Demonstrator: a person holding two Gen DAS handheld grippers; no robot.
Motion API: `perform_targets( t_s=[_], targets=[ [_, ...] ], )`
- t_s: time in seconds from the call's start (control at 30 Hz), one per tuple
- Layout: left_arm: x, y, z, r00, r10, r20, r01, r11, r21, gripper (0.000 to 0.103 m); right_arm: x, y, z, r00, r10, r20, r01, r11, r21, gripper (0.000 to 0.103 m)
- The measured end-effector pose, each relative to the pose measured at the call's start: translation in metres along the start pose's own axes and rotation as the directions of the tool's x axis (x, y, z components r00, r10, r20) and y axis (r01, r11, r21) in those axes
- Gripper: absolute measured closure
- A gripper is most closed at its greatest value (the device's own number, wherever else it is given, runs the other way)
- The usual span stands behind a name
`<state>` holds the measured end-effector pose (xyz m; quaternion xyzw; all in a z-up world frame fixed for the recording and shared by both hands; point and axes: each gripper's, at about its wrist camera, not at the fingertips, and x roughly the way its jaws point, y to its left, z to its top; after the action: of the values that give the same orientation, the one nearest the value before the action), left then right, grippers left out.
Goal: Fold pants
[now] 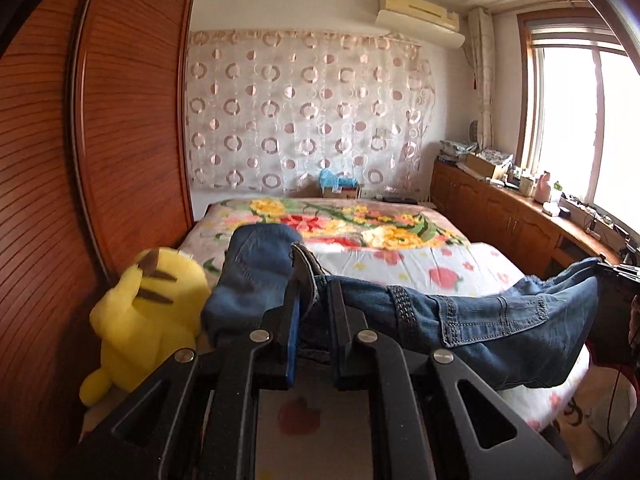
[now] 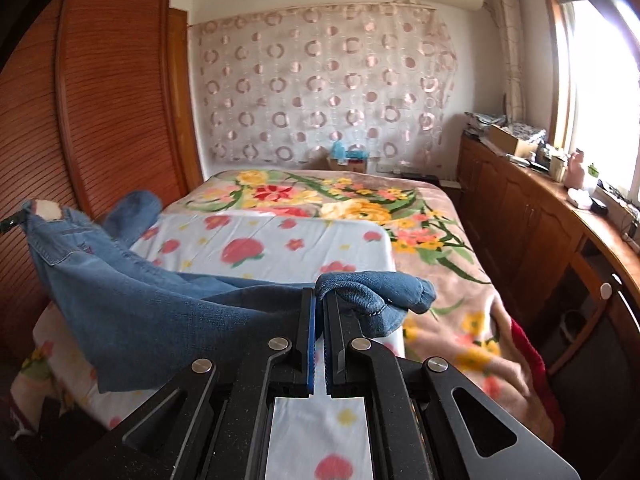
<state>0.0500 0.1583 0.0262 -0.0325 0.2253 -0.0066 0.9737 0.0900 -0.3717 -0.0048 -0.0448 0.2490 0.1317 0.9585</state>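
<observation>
Both grippers clamped on the jeans (image 1: 460, 320), held stretched in the air above the bed (image 2: 440, 240). Left gripper (image 1: 314, 304): jaws closed on the waistband end, fabric bunched w/ inner lining showing. Right gripper (image 2: 320, 300): jaws pinched on a denim fold, looks like the leg-hem end. Garment sags btwn them, over the strawberry-print sheet (image 2: 280, 248).

Step in hand, my guess: lay flat or bring ends together. Keep tension even, both grippers level, lower onto the sheet w/o twist, align seams before release. Watch the plush toy (image 1: 148, 312) near the left edge, don't snag it.
</observation>
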Motion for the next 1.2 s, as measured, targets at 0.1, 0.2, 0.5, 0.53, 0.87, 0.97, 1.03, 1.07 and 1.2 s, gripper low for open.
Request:
perform_targets(
  t_s=[0.1,0.2,0.5,0.53,0.87,0.97,1.03,1.07,1.2],
  targets=[
    [-0.001,0.003,-0.022,0.999,-0.008,-0.052,0.007,1.000,-0.017,0.090,0.000,-0.005,-0.011,0.999,0.014,-0.039,-0.014,1.000,-0.004,0.101],
    [0.005,0.001,-0.050,0.990,-0.019,-0.137,0.013,0.999,-0.041,0.090,0.009,-0.010,-0.029,0.995,0.015,-0.102,-0.013,1.000,0.015,0.101],
    [0.013,-0.008,-0.100,0.969,0.025,-0.248,-0.029,0.999,-0.014,0.087,0.054,-0.039,-0.073,0.970,0.052,-0.237,-0.018,0.990,0.143,0.101],
    [0.014,-0.007,-0.103,0.967,0.021,-0.254,-0.027,0.999,-0.020,0.085,0.056,-0.042,-0.073,0.970,0.056,-0.238,-0.019,0.988,0.154,0.100],
    [-0.006,0.005,-0.093,0.981,0.018,-0.193,-0.025,0.999,-0.038,0.049,0.039,-0.030,-0.074,0.978,0.036,-0.205,-0.003,0.987,0.161,0.100],
    [0.004,-0.003,-0.089,0.979,-0.017,-0.201,0.011,0.999,-0.034,0.025,0.032,-0.025,-0.073,0.982,0.026,-0.185,0.005,0.986,0.166,0.099],
    [0.011,-0.013,-0.088,0.978,-0.046,-0.202,0.041,0.999,-0.030,0.023,0.027,-0.025,-0.078,0.984,0.013,-0.177,0.017,0.986,0.168,0.095],
    [0.015,-0.018,-0.087,0.977,-0.062,-0.206,0.057,0.998,-0.030,0.023,0.025,-0.025,-0.081,0.985,0.008,-0.173,0.022,0.985,0.169,0.095],
    [0.033,-0.045,-0.085,0.972,-0.104,-0.212,0.105,0.994,-0.008,0.023,0.027,-0.029,-0.086,0.985,-0.019,-0.173,0.053,0.980,0.190,0.087]
  ],
)
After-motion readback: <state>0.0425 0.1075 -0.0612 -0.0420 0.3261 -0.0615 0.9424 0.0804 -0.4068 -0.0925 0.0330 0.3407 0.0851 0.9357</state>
